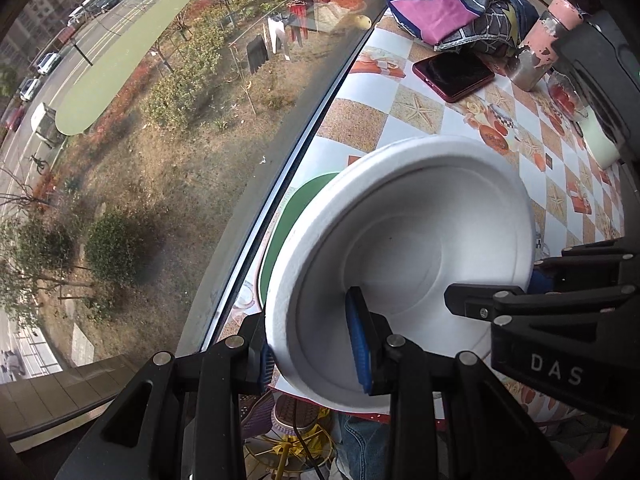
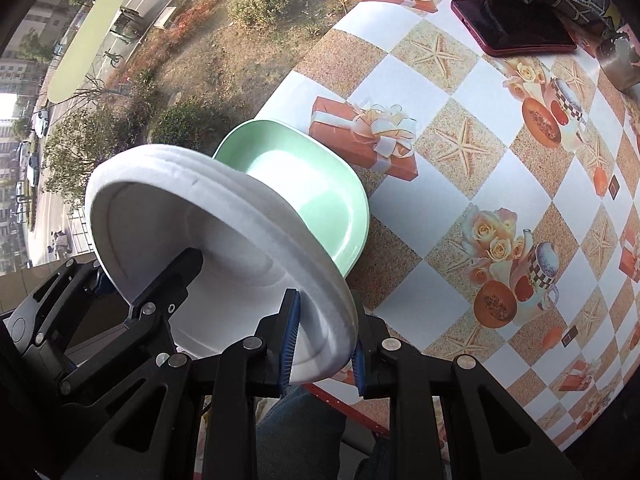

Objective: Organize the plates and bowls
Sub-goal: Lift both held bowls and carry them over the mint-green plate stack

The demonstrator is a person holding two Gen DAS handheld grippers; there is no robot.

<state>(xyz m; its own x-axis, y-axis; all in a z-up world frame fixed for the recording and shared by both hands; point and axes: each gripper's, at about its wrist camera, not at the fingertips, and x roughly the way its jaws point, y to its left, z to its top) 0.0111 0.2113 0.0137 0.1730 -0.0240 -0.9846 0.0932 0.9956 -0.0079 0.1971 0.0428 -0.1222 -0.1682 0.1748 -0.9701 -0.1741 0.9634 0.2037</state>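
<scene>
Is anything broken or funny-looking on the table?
Yes. The pink bottle at the far end has paint peeling off in patches, showing bare metal. The green plate sits right at the table's window-side edge. The white bowl is tilted only because both grippers hold its rim.

"DAS", seemingly, on right gripper (image 1: pixel 486 300)
</scene>
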